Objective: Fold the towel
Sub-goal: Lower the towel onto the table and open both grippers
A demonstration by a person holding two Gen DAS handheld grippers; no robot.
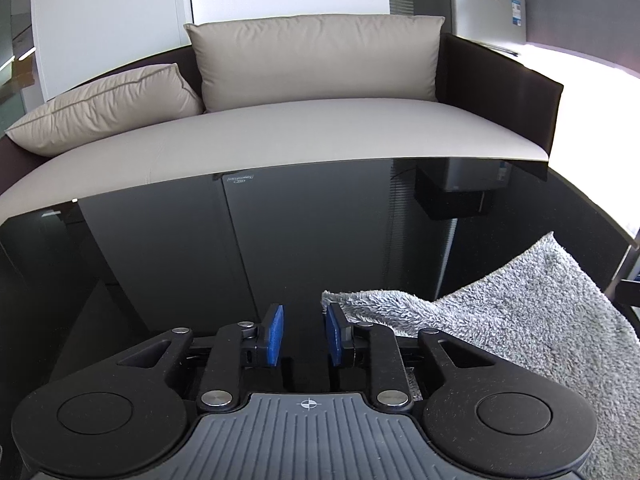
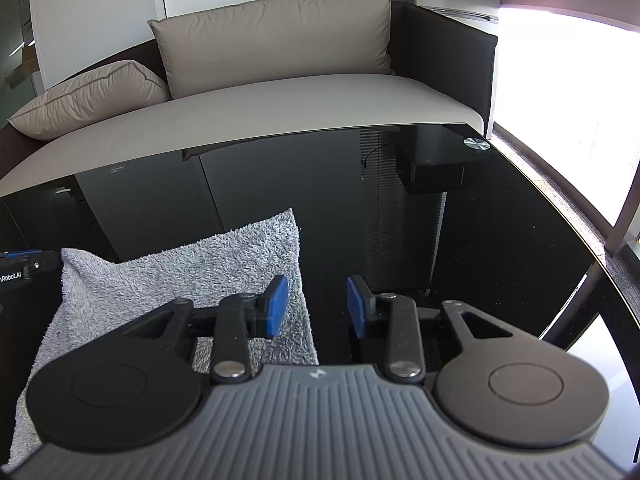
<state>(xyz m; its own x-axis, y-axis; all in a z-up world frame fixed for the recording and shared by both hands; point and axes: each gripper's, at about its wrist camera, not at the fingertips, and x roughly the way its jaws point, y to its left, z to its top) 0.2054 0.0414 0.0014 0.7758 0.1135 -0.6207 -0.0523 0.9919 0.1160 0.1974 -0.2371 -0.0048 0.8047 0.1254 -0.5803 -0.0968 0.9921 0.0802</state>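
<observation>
The gray towel (image 1: 532, 320) lay on the black glass table (image 1: 200, 264). In the left wrist view it filled the side from 3 to 5 o'clock, and one fluffy corner reached in beside the left gripper (image 1: 305, 332). That gripper's jaws stood a little apart with only bare glass between the blue pads (image 1: 275, 334). The right pad sat just by the towel's corner; I could not tell if it touched.

In the right wrist view the towel (image 2: 168, 264) lay at 8 to 9 o'clock, with its right edge running down past the right gripper (image 2: 318, 306). Those jaws stood apart and held nothing. The left pad (image 2: 277, 306) hung over the towel's edge, and the other hung over glass.

From 12 to 3 o'clock the glass was bare up to its far edge. A beige sofa (image 2: 280, 100) stood just behind that edge.
</observation>
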